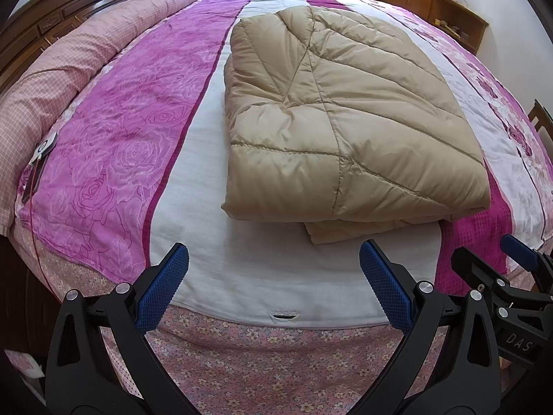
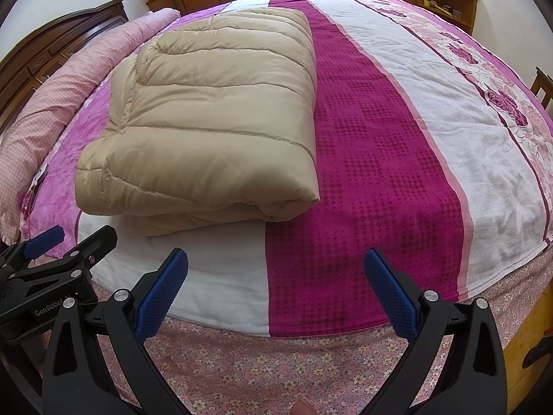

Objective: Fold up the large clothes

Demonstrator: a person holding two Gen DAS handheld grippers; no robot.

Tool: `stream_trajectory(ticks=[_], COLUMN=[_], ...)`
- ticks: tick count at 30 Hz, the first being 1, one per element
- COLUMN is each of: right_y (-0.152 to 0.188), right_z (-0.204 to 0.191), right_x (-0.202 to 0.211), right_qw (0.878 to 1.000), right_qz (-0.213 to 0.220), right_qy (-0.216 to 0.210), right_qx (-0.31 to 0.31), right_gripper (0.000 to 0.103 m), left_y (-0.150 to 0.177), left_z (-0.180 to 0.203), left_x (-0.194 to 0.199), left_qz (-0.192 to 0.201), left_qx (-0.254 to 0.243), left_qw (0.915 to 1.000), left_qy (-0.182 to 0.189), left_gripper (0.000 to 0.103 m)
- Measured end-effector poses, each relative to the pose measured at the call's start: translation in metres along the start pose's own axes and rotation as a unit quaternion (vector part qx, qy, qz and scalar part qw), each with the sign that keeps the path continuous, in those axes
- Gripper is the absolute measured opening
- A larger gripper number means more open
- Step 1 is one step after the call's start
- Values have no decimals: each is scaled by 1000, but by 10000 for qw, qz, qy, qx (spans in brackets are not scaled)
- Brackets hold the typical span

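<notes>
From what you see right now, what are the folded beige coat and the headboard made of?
The coat looks like thin, slightly shiny nylon or polyester over soft filling: stitched lines divide it into puffy sections that catch the light. The headboard looks like dark varnished wood with carved panels. Neither can be confirmed by sight.

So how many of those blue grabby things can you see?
2. The left gripper is over the bed's near edge, in front of the folded beige puffy coat. The right gripper is beside it, to its right. Both have open, empty jaws.
</notes>
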State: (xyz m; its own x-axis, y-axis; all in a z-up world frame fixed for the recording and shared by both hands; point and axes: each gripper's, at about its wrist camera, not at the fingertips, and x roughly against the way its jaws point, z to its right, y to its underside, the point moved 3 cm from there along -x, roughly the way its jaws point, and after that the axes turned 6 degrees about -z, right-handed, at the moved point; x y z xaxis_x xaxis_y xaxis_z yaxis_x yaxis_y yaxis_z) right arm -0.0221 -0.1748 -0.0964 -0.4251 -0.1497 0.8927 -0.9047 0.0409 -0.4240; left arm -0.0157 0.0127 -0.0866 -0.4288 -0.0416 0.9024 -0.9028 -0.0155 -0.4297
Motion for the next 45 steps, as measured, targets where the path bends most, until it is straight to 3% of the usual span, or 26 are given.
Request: stream_trajectory(ticks=[35, 40, 43, 45], right_y=[-1, -10, -21, -37], right_z=[3, 36, 80, 130], right_x=[1, 4, 8, 8], right_qw=[10000, 9996, 9971, 9912], right_qz=[21, 38, 169, 384], right_qy=[-23, 93, 321, 692], right_qx=[-12, -258, -669, -1064], right_gripper=[97, 97, 97, 97], left_y=[4, 2, -3, -14], left_z=[3, -22, -67, -110], left_x=[-6, -8, -9, -15], left_qz=[-141, -142, -20, 77], left_qx=[-125, -62, 240, 583], left_qw=[9998, 9998, 9988, 9953], left_qy=[-13, -151, -415, -768], left_gripper=[99, 99, 99, 99])
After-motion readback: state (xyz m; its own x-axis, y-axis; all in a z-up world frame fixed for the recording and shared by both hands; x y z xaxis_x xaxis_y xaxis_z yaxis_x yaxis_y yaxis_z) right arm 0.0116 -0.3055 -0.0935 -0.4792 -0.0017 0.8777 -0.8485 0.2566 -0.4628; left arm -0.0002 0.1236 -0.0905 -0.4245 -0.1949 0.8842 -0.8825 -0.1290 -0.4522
